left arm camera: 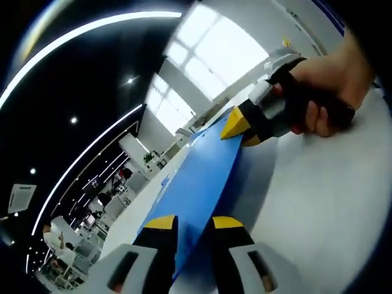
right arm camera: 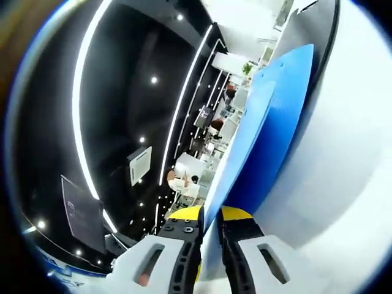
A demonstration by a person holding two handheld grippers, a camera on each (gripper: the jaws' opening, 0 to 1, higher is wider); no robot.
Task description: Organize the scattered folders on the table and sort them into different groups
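Note:
A blue folder [left arm camera: 205, 165] is held on edge above the white table [left arm camera: 318, 202], tilted and seen almost edge-on. My left gripper [left arm camera: 194, 223] is shut on its near end, one yellow-tipped jaw on each face. At the far end my right gripper [left arm camera: 242, 131], held by a hand [left arm camera: 331, 79], pinches the same folder. In the right gripper view the blue folder [right arm camera: 269, 116] runs up from between the jaws of the right gripper [right arm camera: 211, 214], which is shut on it. A dark grey folder [right arm camera: 321, 24] lies behind it at the top.
The white table [right arm camera: 343, 153] spreads to the right of the folder in both views. Beyond it is an office hall with a dark ceiling, light strips, bright windows [left arm camera: 208, 55] and a person [right arm camera: 180, 180] far off.

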